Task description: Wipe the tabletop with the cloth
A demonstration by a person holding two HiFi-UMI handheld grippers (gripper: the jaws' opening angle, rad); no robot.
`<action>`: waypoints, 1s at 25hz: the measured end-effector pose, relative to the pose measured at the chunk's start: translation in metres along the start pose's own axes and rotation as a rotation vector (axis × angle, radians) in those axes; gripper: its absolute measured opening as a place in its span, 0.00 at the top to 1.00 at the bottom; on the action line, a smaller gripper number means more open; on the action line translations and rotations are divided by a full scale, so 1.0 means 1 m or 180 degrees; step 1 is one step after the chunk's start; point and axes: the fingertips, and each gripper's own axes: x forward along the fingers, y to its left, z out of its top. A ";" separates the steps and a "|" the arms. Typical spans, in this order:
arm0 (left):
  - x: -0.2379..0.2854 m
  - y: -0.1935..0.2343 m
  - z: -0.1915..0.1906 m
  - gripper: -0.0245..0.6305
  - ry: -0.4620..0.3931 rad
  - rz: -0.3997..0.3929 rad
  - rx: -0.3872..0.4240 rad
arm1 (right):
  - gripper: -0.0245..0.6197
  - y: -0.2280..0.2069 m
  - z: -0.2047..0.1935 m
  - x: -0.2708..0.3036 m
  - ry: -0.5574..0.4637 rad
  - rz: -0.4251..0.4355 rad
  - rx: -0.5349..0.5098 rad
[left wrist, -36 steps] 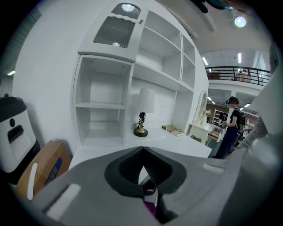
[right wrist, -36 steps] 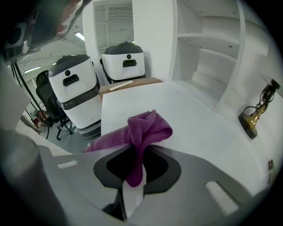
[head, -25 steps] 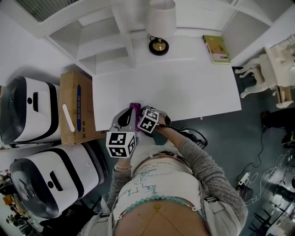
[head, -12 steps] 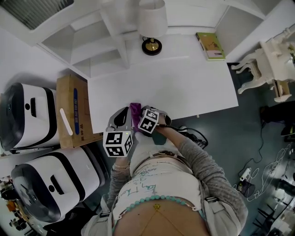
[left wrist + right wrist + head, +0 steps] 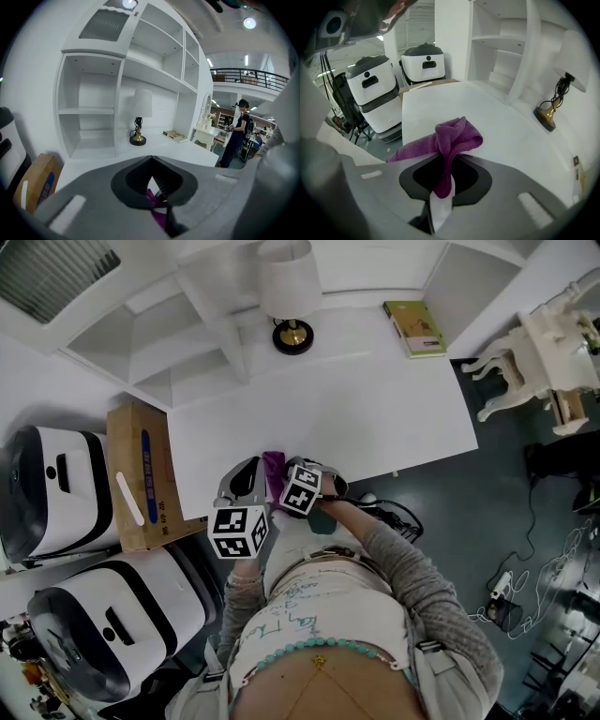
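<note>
Clamped shut, left gripper (image 5: 151,161) and right gripper (image 5: 446,161) alike, on the bunched purple cloth (image 5: 452,136), drawn lengthwise from lower centre toward mid-frame in the right gripper view, over the white tabletop (image 5: 375,418).

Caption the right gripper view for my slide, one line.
Right gripper shut on a bunched purple cloth over the white tabletop, table lamp beyond.
</note>
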 end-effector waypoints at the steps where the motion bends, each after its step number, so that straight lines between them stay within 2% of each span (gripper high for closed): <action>1: 0.002 -0.001 0.001 0.96 0.0002 -0.0011 0.0004 | 0.84 -0.001 -0.002 -0.001 0.0002 -0.0010 -0.0005; 25: 0.044 -0.034 0.007 0.96 0.0095 -0.0264 0.0071 | 0.84 -0.033 -0.044 -0.020 0.0087 -0.0018 0.0142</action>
